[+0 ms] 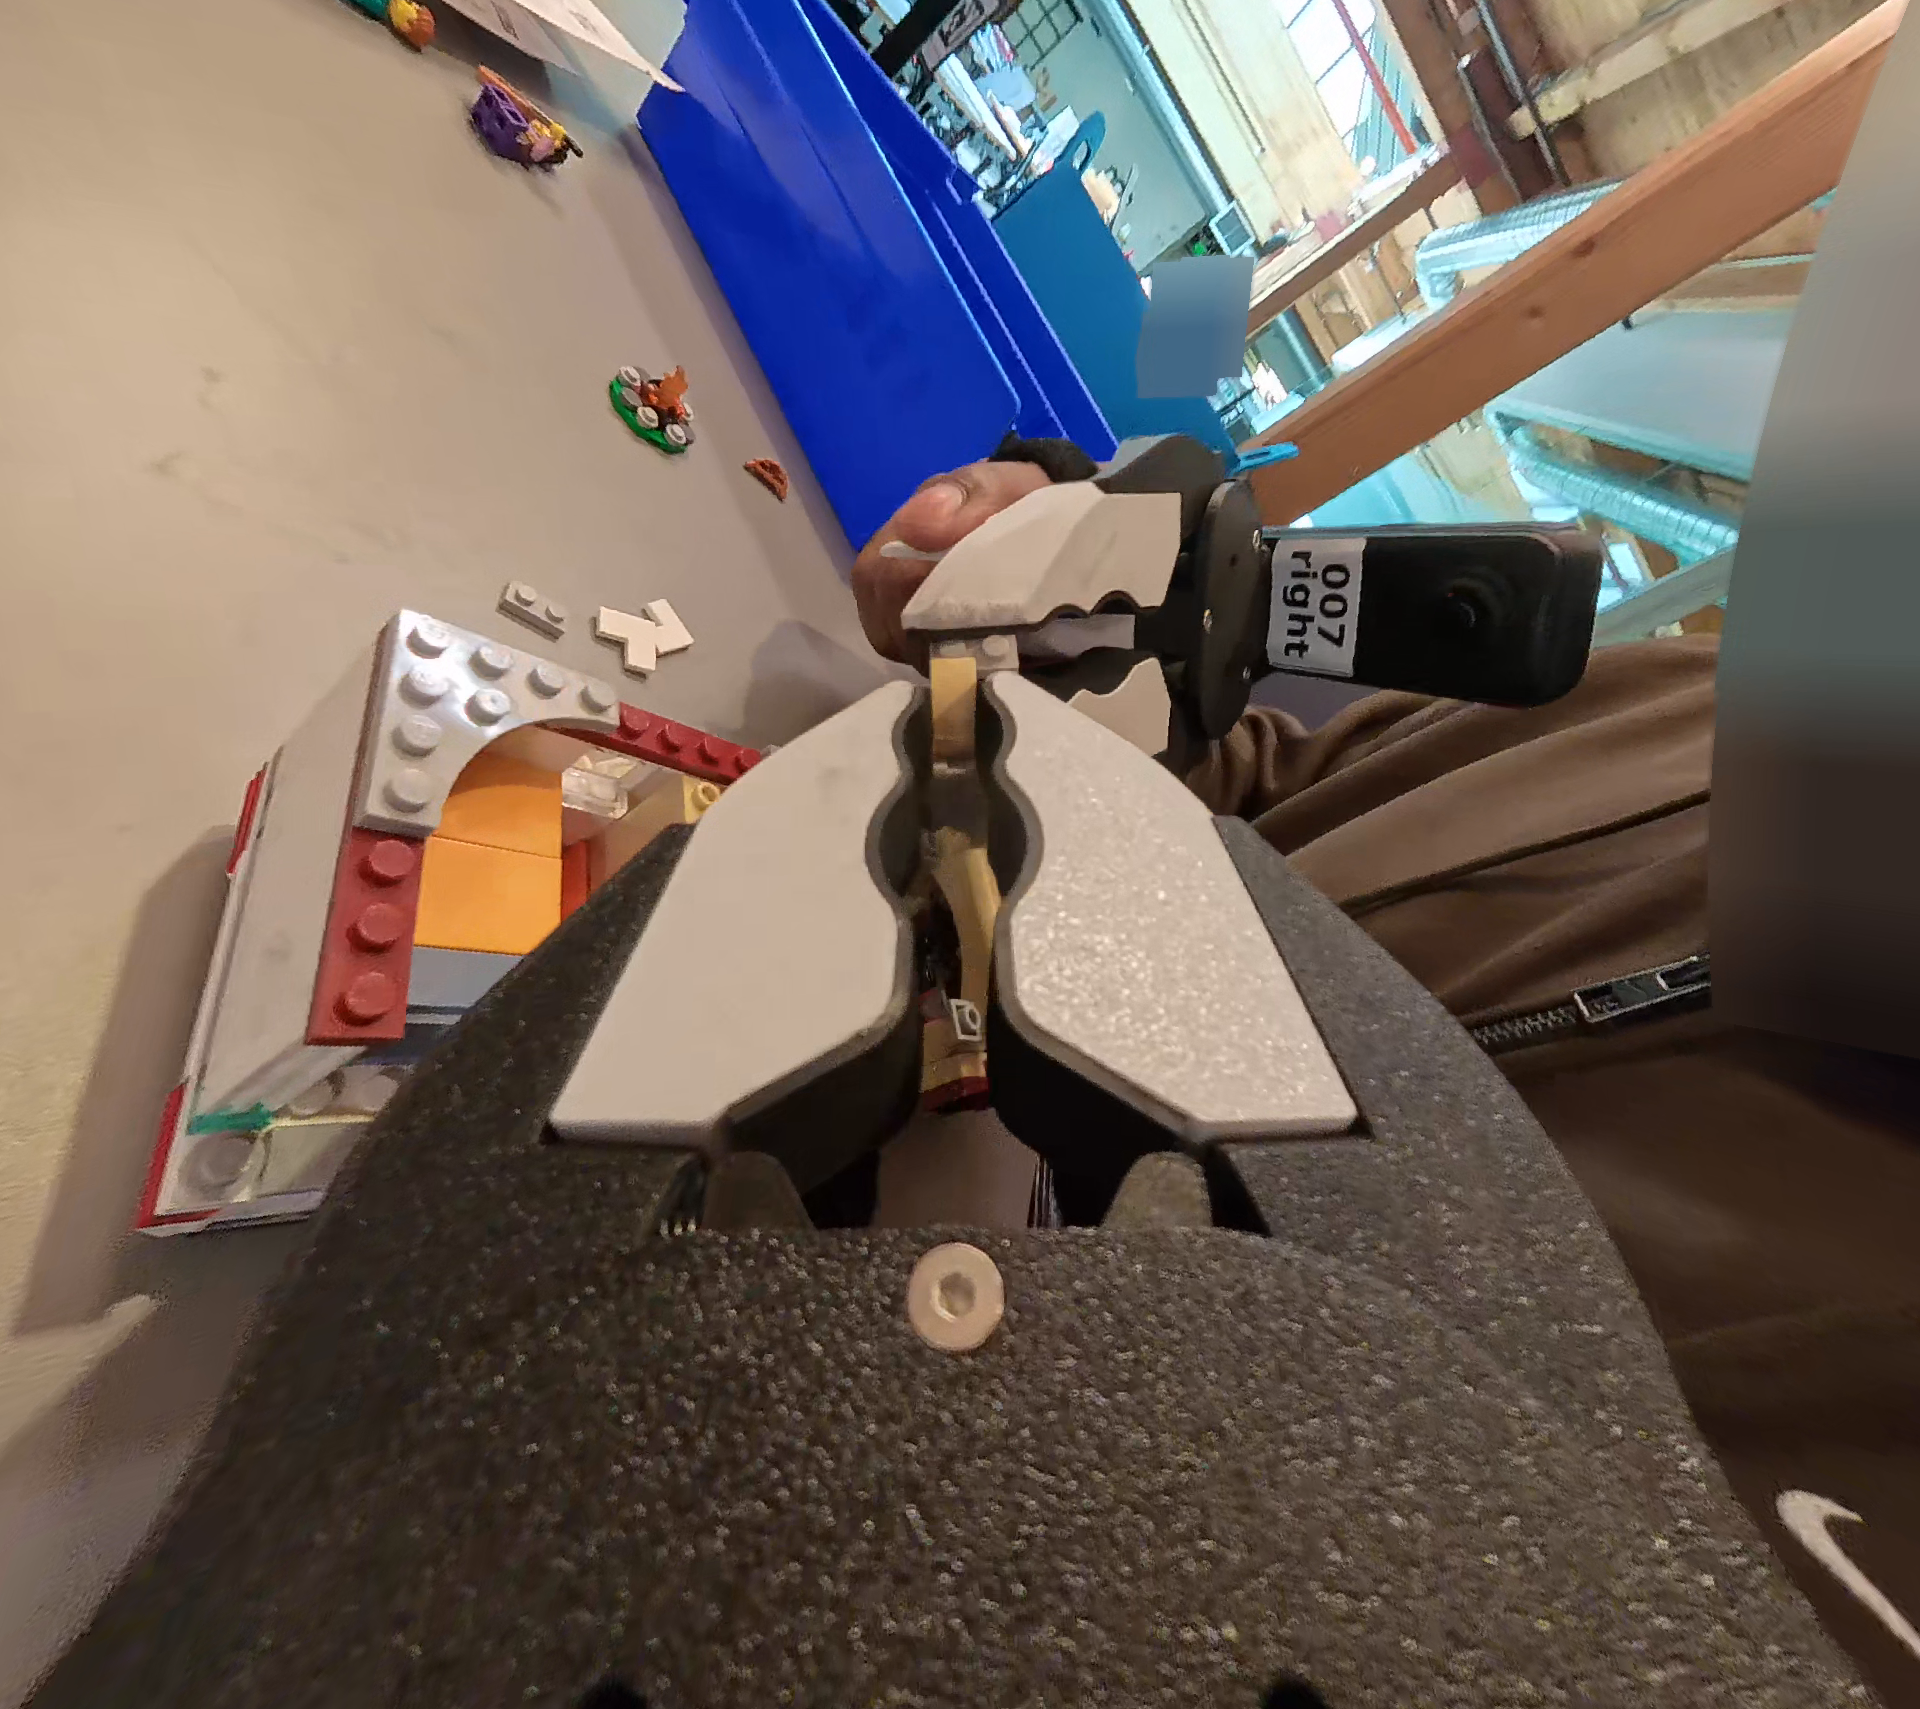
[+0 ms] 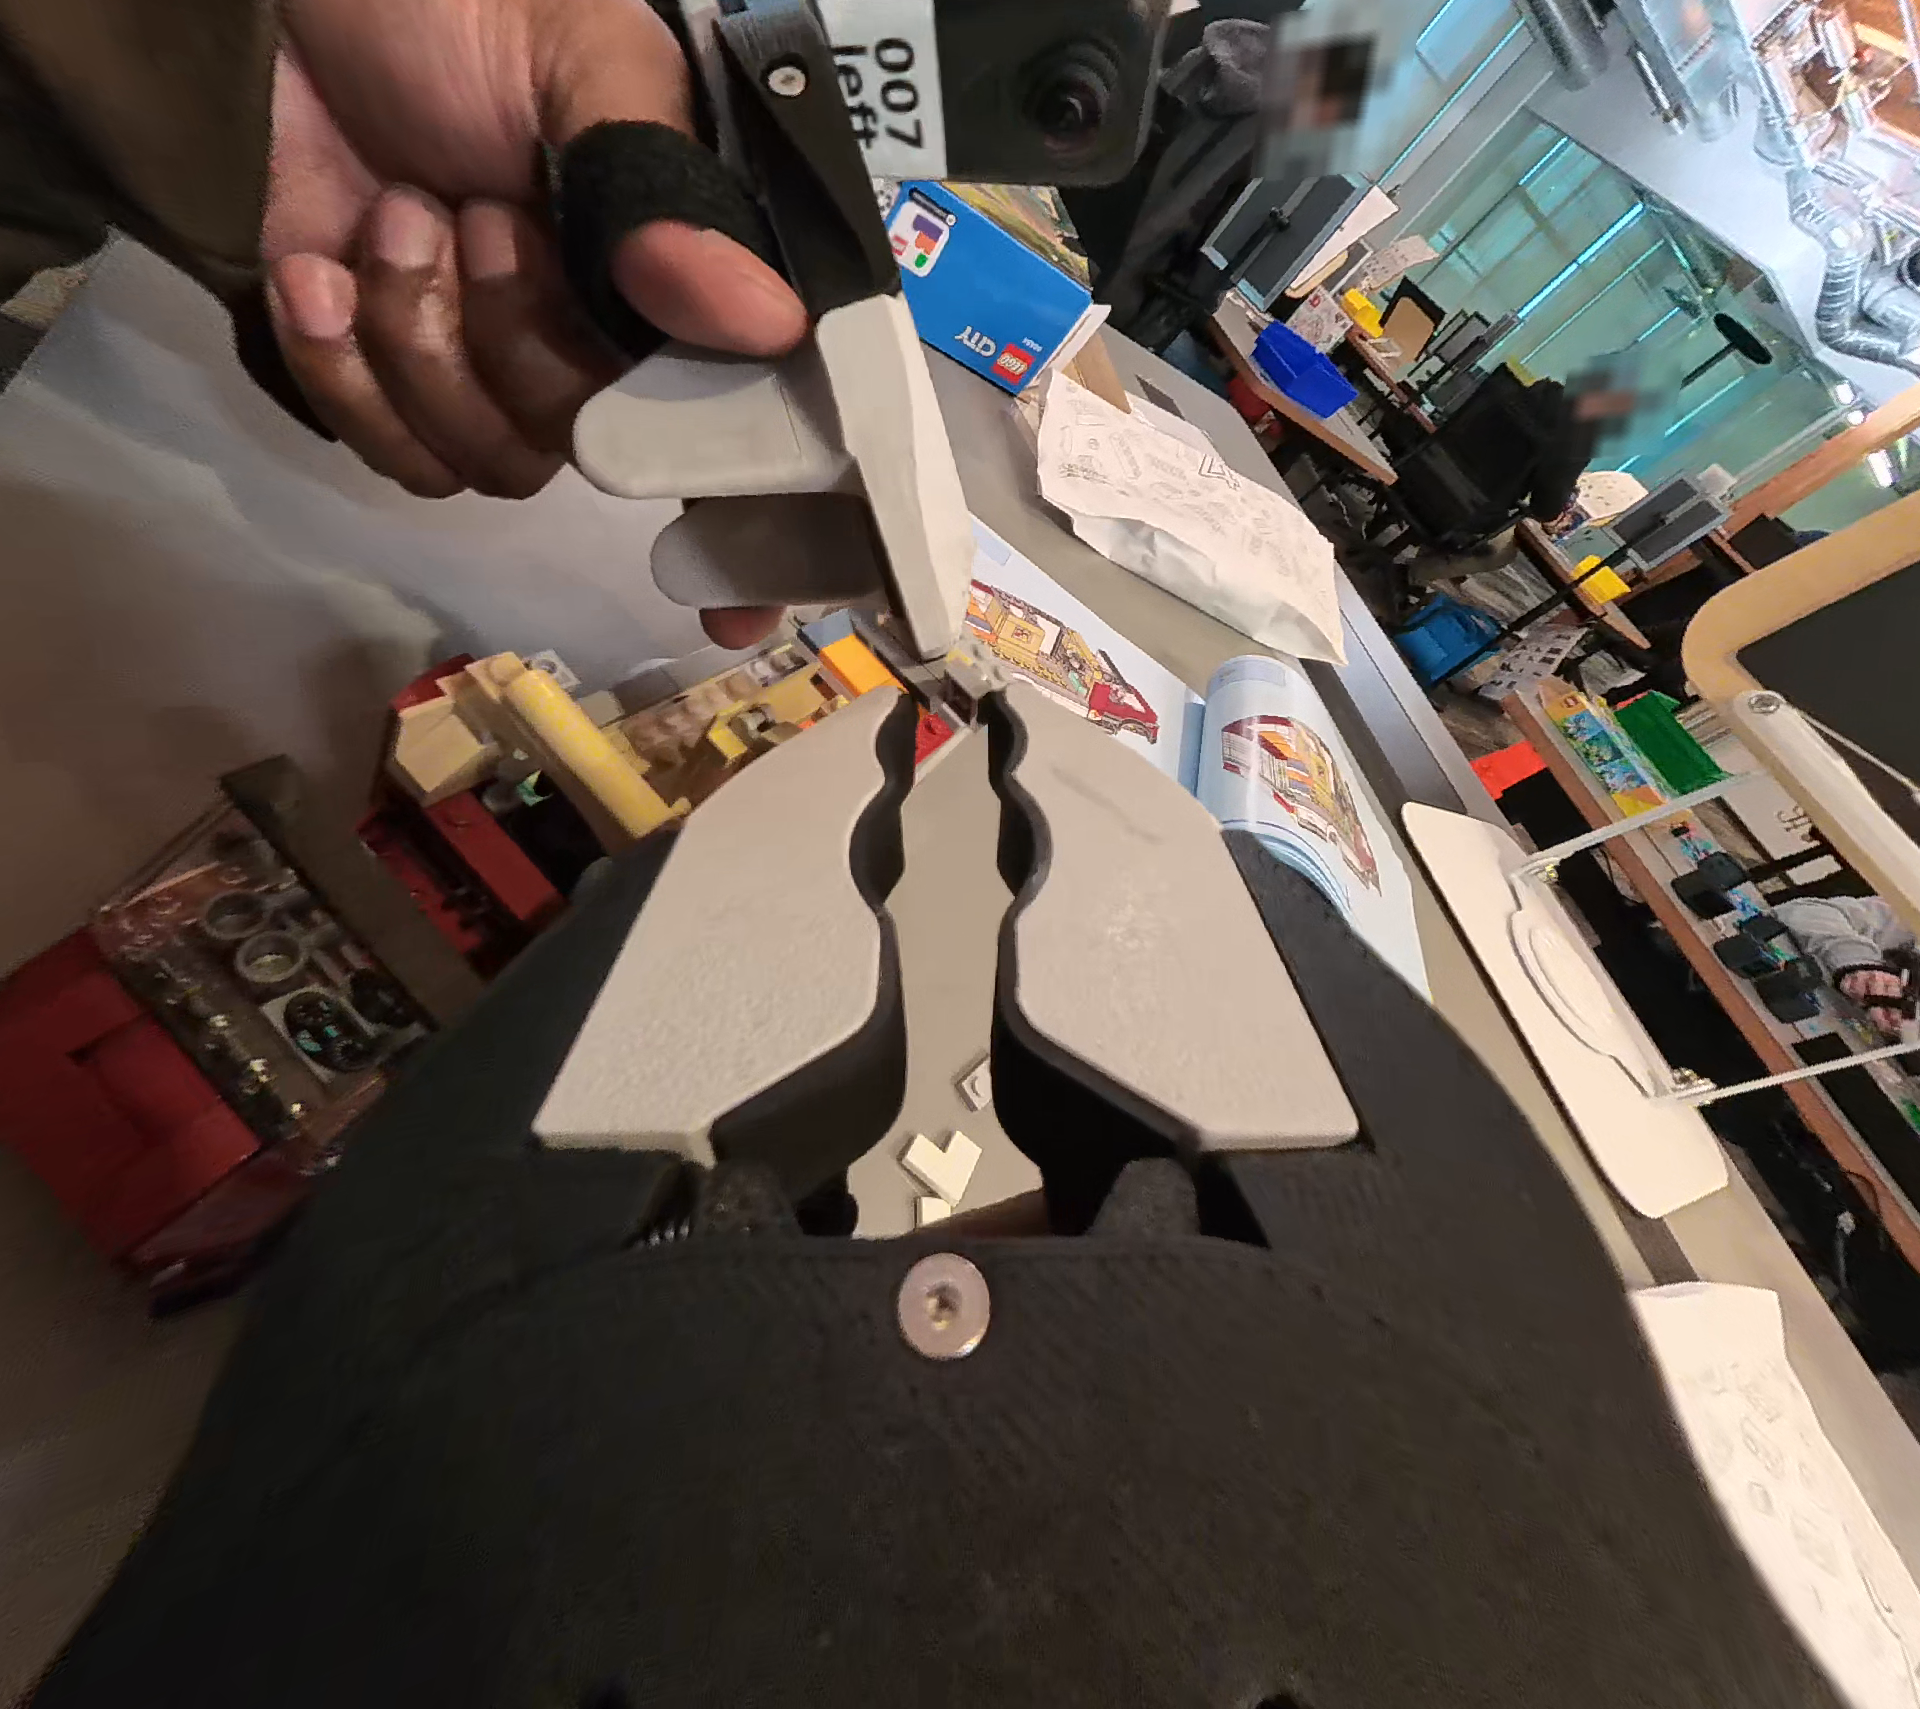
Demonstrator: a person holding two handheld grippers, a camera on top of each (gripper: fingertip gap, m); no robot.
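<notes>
A grey desk [image 1: 208, 412] is lying in a glazed workshop, carrying two loose plates at ten o'clock. The left claw [image 1: 954, 703] is gripping a tan brick strip [image 1: 954, 698]; the right claw [image 2: 961, 703] is pinching a small grey studded plate [image 2: 977, 672].

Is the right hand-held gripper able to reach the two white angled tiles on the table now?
Probably not at once: the right hand-held gripper is closed on a small grey plate atop the tan piece. The path to the white tiles looks clear.
</notes>
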